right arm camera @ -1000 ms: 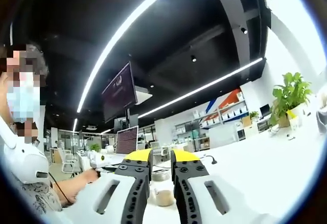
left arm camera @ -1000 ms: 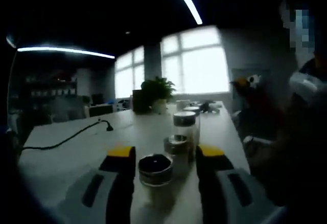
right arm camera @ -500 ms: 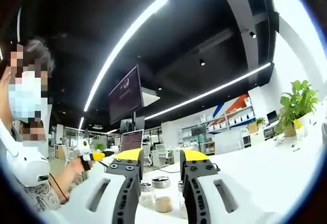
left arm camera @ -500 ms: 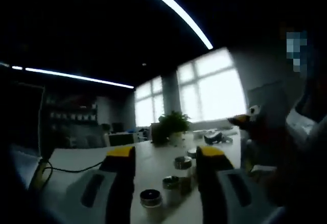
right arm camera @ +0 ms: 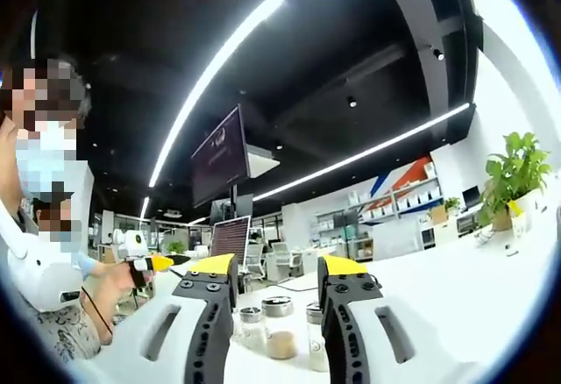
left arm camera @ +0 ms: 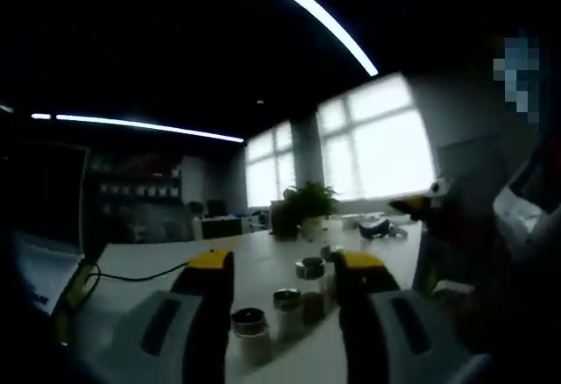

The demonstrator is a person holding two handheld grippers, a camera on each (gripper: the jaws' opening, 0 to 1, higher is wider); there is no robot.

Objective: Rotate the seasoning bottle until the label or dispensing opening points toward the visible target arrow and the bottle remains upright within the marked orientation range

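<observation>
Glass seasoning bottles [right arm camera: 280,329] stand upright in a row on the white counter [right arm camera: 473,305], seemingly for easy reach, framed untouched between the spread jaws of the right hand-held gripper [right arm camera: 277,270] and left hand-held gripper [left arm camera: 285,261], both empty.

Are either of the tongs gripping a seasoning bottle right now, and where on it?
Nothing is held. The left tongs and right tongs are both open, with the seasoning bottles standing free on the table beyond them.

Opposed low views, shared jars [left arm camera: 276,307]
</observation>
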